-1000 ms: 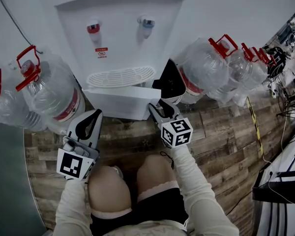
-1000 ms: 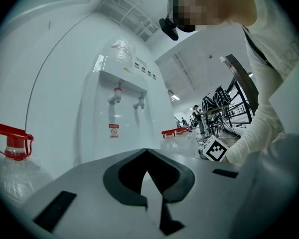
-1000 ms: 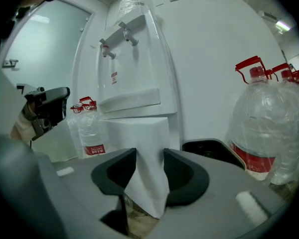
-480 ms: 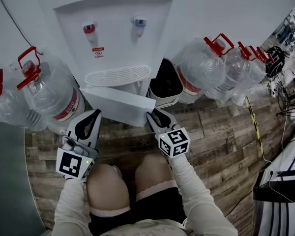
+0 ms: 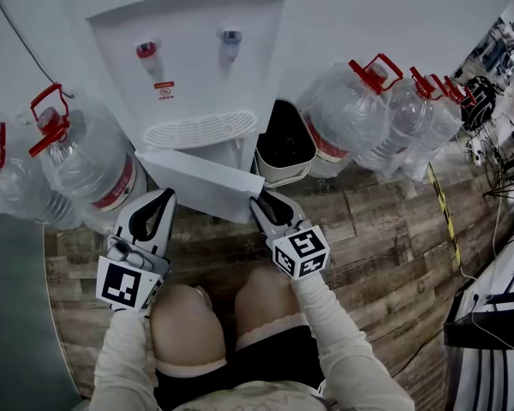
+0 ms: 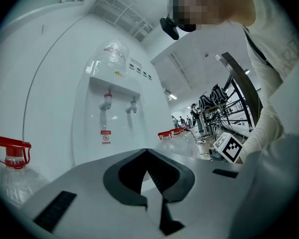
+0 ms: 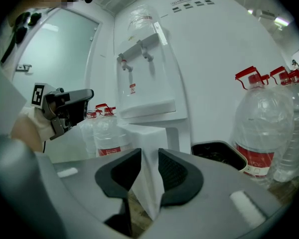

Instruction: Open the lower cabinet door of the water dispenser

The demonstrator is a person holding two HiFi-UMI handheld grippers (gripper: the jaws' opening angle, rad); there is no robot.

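- Wood-plank floor [image 5: 368, 229] carries everything.
- Dispenser [image 5: 197, 67] stands at 12 o'clock.
- Bin [image 5: 283, 175] at 1 o'clock, just beside the dispenser.
- Left bottles [image 5: 90, 165] at 9 to 10 o'clock.
- Right bottles [image 5: 351, 114] at 2 o'clock.
- Striped tape [image 5: 445, 221] at 3 o'clock.

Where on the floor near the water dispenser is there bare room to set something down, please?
The wooden floor in front of the right-hand water jugs, beside the person's right sleeve, is bare. Crowded: bin, cabinet door and left jugs.

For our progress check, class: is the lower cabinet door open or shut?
Partly open: the door angles out from the dispenser, not flush with its front.
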